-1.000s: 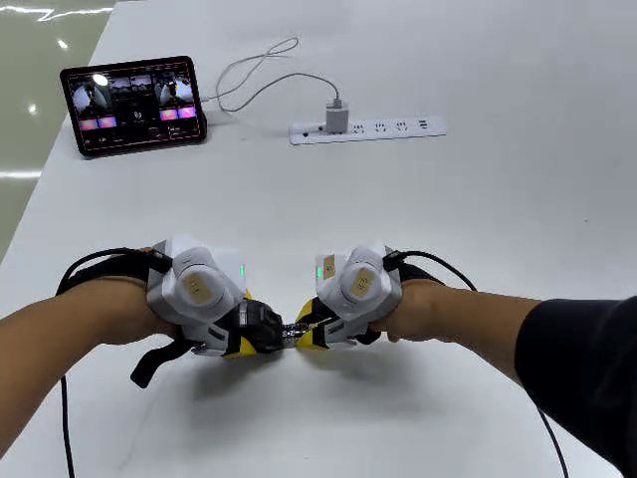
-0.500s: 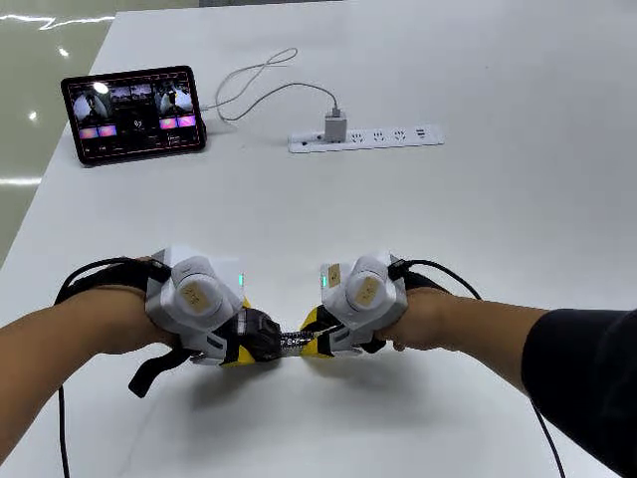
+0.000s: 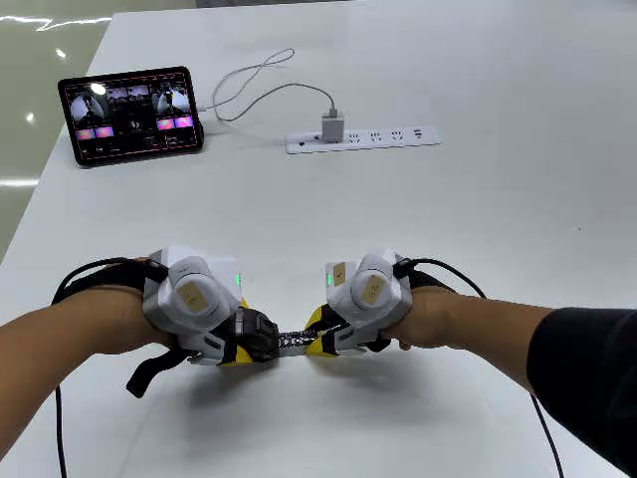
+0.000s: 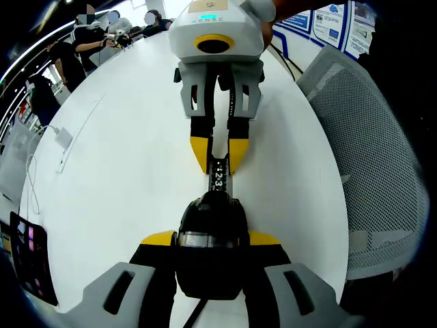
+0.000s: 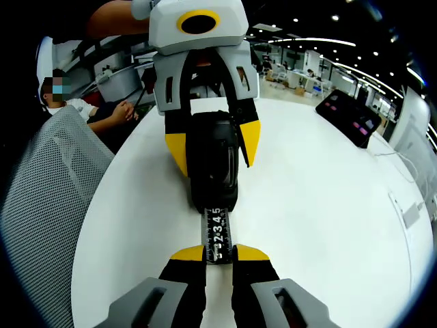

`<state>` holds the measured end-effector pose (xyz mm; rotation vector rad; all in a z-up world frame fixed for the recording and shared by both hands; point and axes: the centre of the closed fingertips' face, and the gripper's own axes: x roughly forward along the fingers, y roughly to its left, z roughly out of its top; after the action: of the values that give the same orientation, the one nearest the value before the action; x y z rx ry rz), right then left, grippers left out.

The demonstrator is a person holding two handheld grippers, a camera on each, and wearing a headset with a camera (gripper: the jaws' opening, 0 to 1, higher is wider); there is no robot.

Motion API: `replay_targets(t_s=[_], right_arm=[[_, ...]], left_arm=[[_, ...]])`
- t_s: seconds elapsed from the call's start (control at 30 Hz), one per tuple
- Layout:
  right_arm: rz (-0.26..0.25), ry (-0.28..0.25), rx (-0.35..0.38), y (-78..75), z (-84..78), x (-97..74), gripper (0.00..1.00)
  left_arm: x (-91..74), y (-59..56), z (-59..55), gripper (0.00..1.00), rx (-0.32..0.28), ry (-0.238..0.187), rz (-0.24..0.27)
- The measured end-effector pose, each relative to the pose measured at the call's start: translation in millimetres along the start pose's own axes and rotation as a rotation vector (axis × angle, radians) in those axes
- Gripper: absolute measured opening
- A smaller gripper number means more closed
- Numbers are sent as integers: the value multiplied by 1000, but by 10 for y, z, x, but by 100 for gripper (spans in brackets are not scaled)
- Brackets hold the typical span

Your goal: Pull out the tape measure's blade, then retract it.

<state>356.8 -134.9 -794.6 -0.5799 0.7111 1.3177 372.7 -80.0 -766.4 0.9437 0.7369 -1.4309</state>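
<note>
We see the left gripper [image 4: 212, 240] clenched on the rounded black case [image 4: 212, 222] and the right gripper [image 5: 218, 254] pinching the short flat blade [image 5: 216, 231] (numerals crisp in gripper views, a mere dark strip from the head view), at the smooth white table's [image 3: 418, 229] near side.

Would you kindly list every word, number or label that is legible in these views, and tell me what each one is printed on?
"1 2 3": on the blade of the tape measure, left gripper view.
"2 3 4 5": on the same blade, right gripper view.
Small print on the housing of the right gripper: too blurred to read.
Tablet screen text: too small to read.
Wall posters: blurred, unreadable.
</note>
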Motion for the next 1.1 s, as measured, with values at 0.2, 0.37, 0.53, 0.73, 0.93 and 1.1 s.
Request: replay_targets(t_s=[0.2,0.37,0.53,0.73,0.93,1.1], right_arm=[[-3,2,2,-1,-25,-20,9],[-5,4,5,2,-50,-43,9],[-7,6,7,1,-72,-64,9],[-8,6,11,-1,-98,-87,9],[-10,11,18,-4,-122,-108,9],[-11,12,22,-7,-148,-130,9]], left_arm=[[0,2,0,32,-4,0,-1],[1,1,-1,32,-4,0,-4],[1,2,1,32,-5,1,-3],[1,5,2,32,-3,0,-2],[2,6,2,32,-3,-1,-4],[2,6,5,32,-2,-1,-3]])
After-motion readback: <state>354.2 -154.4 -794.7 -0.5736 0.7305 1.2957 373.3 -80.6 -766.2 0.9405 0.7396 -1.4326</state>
